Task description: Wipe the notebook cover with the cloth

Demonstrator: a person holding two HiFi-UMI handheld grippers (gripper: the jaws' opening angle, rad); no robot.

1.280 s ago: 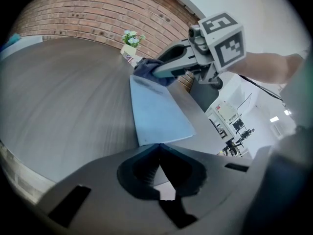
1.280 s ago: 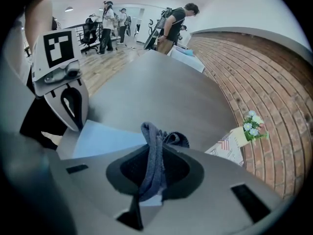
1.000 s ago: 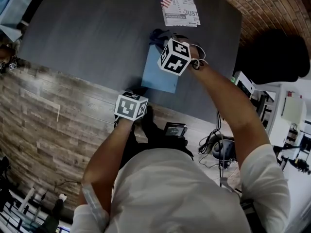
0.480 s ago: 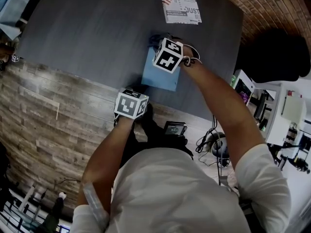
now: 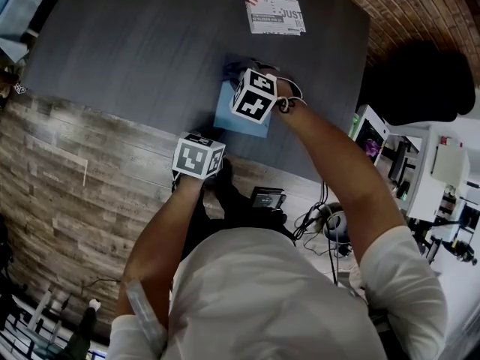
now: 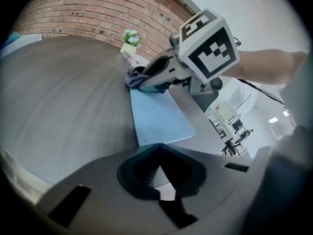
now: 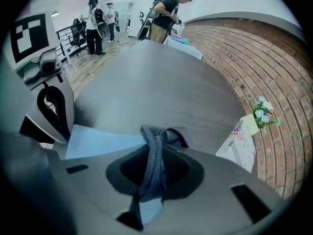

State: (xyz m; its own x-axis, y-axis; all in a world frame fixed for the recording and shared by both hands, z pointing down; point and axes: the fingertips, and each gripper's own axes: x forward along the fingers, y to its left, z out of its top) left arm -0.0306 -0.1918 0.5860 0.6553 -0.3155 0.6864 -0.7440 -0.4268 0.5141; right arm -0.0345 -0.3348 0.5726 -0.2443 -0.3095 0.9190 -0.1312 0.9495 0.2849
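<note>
Right gripper view looks along the right gripper [image 7: 154,173], whose fingers pinch a dark blue-grey cloth [image 7: 155,146]. The fabric runs as a bunched strip up between them and spills out in a loose fold past the tips. Just to the left of that fold lies the light blue notebook [image 7: 98,141], flat on the dark grey table [image 7: 156,77]. A printed leaflet [image 7: 239,148] with a small flag on it rests farther off toward the brick wall [image 7: 244,53], beside a little pot of flowers [image 7: 261,114].

From the left gripper view, the left gripper [image 6: 159,173] has its fingers pressed together at the tips with nothing between them. The notebook's near edge sits just beyond those tips, but whether they touch it cannot be told. At the notebook's far end, the cloth shows as a dark wad under the tips of the right gripper, touching the cover at its far corner.

In the head view both arms reach over the table's near edge. The right one is stretched farther (its marker cube hides most of the notebook), and the left one is low and close to the edge. Several people stand in the background beyond the table.
</note>
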